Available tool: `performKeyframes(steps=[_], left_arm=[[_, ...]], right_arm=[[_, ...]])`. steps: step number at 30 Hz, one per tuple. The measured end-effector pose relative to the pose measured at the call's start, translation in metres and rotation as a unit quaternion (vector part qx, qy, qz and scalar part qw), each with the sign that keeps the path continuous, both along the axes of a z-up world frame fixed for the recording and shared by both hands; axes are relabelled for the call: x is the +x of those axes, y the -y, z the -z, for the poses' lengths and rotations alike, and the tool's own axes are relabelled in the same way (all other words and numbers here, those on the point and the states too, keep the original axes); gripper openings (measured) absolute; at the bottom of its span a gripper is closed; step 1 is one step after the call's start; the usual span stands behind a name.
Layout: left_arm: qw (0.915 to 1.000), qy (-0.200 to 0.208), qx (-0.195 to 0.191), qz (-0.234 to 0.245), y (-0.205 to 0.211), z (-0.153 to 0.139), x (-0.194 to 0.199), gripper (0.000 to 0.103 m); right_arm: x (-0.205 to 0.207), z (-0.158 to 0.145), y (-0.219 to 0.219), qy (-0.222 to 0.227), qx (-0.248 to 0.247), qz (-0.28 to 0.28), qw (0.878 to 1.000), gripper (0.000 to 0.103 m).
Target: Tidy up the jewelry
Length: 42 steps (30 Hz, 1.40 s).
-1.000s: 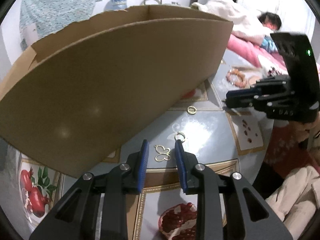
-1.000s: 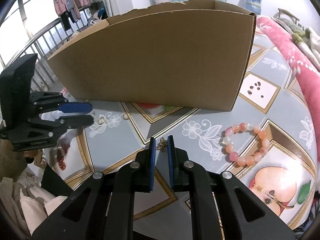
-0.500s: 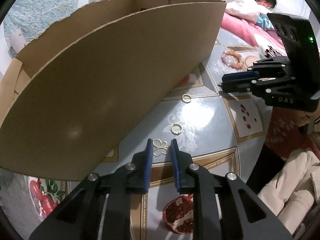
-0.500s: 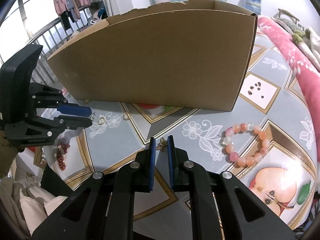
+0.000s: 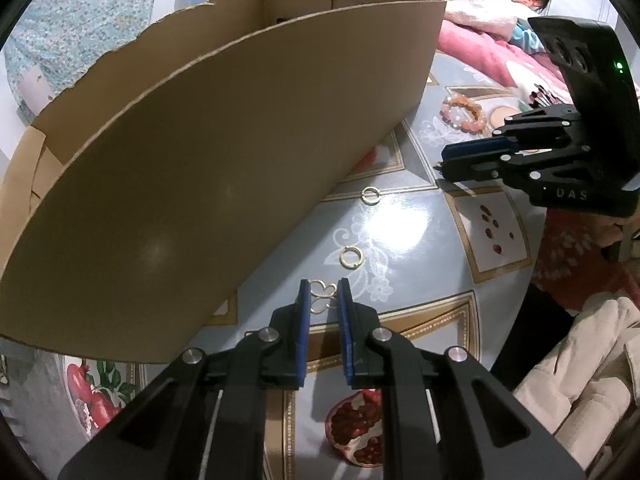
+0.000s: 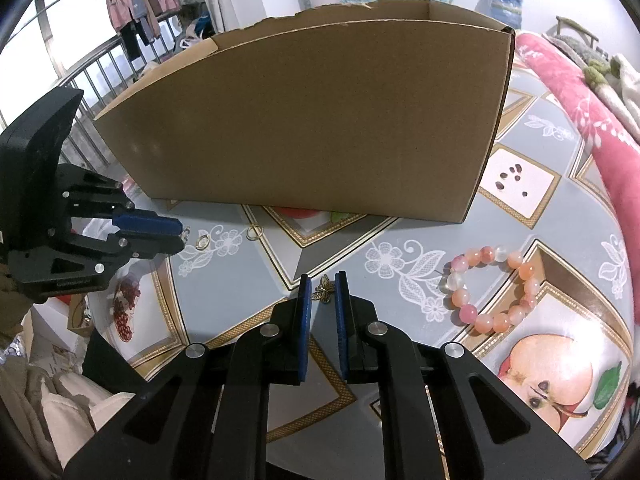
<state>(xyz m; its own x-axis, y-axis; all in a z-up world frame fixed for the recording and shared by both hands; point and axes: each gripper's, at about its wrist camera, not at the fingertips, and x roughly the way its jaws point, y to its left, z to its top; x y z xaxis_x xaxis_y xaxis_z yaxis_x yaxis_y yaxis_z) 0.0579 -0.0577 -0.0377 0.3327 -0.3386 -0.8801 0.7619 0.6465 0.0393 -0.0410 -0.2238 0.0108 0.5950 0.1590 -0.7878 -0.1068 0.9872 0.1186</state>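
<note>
I count two gold rings (image 5: 351,257) on worktop (image 5: 416,240) | one bead bracelet (image 6: 490,288) | left claw (image 5: 323,300) closing, gripping gold butterfly (image 5: 322,294) | right claw (image 6: 323,292) closed on bronze butterfly (image 6: 325,289) | one box (image 6: 312,120) behind

My left tongs (image 5: 324,296) have just been closing in around the gold butterfly charm (image 5: 322,297).

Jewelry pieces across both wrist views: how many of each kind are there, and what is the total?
Gold butterfly-outline charm, between the left tongs: 1
Bronze butterfly charm, between the right tongs: 1
Small gold rings on the tablecloth, first, second: 2
Pink bead bracelet: 1
Total: 5
</note>
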Motion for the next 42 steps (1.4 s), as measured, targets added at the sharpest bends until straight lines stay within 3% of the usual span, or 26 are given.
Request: performKeyframes(steps=[1,3,18,22,27,32,42], left_arm=[[1.0000,0.001,-0.001,0.000,0.000,0.000,0.000,0.012],[1.0000,0.002,-0.004,-0.004,-0.002,-0.002,-0.001,0.000],[0.9988,0.006,-0.040,-0.027,-0.018,-0.013,-0.012,0.000],[0.9984,0.016,-0.052,-0.013,-0.018,-0.017,-0.017,0.001],[0.9982,0.047,-0.027,0.027,-0.014,-0.010,-0.019,0.001],[0.9984,0.049,0.016,0.022,-0.012,0.002,-0.008,0.001],[0.9994,0.032,0.008,0.014,-0.004,0.003,-0.012,0.001]], right_arm=[[0.000,0.000,0.000,0.000,0.002,-0.001,1.000,0.010],[-0.001,0.001,-0.001,-0.001,0.003,-0.002,1.000,0.010],[-0.018,-0.006,-0.008,0.009,-0.006,-0.007,1.000,0.010],[-0.016,-0.005,-0.006,0.007,-0.006,-0.006,1.000,0.010],[-0.015,-0.002,-0.010,0.004,-0.004,-0.008,1.000,0.010],[-0.014,0.001,-0.009,0.003,0.001,-0.006,1.000,0.010],[-0.011,0.004,-0.001,0.000,0.008,-0.011,1.000,0.010]])
